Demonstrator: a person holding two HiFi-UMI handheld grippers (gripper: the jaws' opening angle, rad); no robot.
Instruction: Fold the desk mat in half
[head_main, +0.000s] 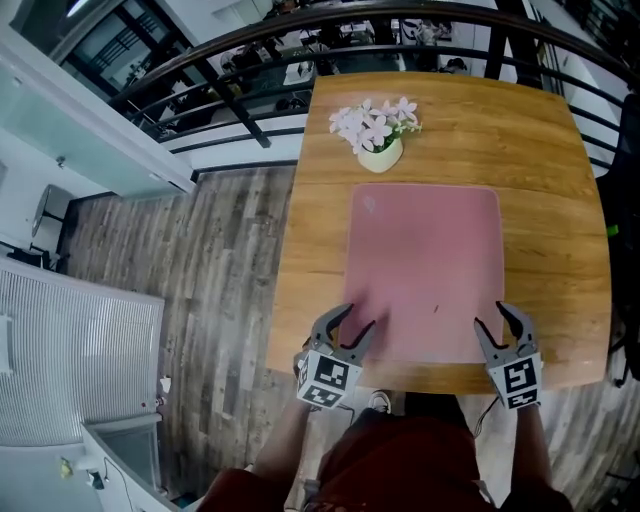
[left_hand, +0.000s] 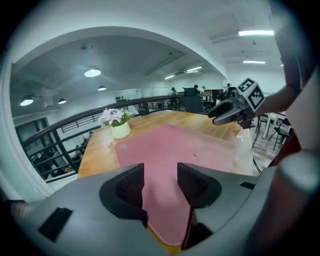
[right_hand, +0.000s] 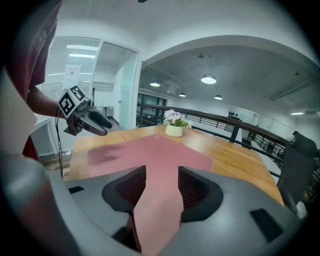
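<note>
Our left gripper (head_main: 357, 318) and right gripper (head_main: 491, 317) hang over the desk mat's (head_main: 425, 270) near corners, jaws apart, gripping nothing. We judge this the approach: next, each must pinch its corner. The mat lies flat, thin, pink and round-cornered on the wood-grain table (head_main: 560, 150). A small flower pot (head_main: 379, 155) stands beyond.

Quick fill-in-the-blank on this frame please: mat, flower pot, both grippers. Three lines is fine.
1. The desk mat, lying flat on the wooden table, is ____ in colour.
2. The flower pot stands at the mat's ____ edge, away from the person.
3. The left gripper and the right gripper are at the mat's near corners with their jaws ____.
Missing words: pink; far; open.
</note>
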